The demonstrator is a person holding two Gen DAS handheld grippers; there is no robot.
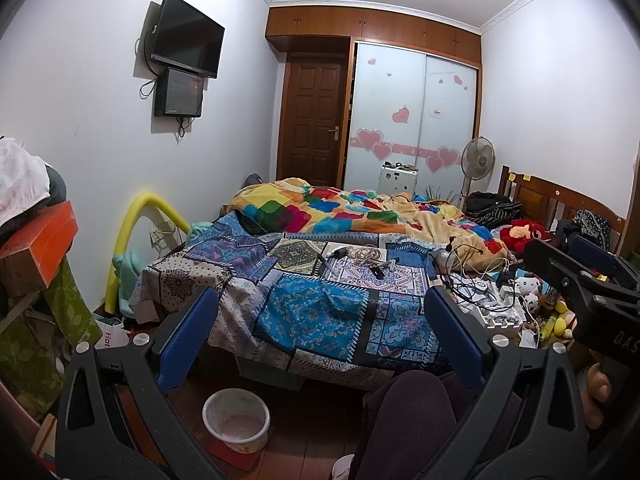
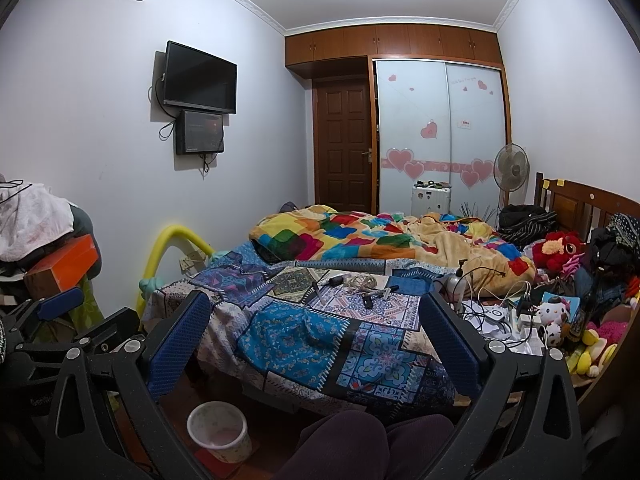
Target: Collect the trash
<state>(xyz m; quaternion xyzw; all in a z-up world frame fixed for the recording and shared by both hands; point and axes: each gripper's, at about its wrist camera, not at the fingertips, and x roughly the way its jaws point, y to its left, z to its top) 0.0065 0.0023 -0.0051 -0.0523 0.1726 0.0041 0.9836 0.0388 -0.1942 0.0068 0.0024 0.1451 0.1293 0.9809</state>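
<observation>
A white plastic waste bin (image 1: 236, 420) stands on the floor below the bed's near edge; it also shows in the right wrist view (image 2: 218, 430). Small items and cables (image 1: 366, 260) lie on the patterned bedspread (image 1: 312, 312), seen too in the right wrist view (image 2: 360, 290). My left gripper (image 1: 320, 336) is open and empty, held above the floor in front of the bed. My right gripper (image 2: 312, 340) is open and empty at about the same height. The right gripper shows at the right edge of the left wrist view (image 1: 576, 276).
A colourful blanket (image 1: 352, 212) covers the far bed. Cables, chargers and plush toys (image 1: 516, 300) crowd the right side. Boxes and bags (image 1: 36, 248) pile up at the left. A standing fan (image 1: 478, 164), a suitcase, wardrobe and door are at the back. My knees (image 1: 404, 428) are below.
</observation>
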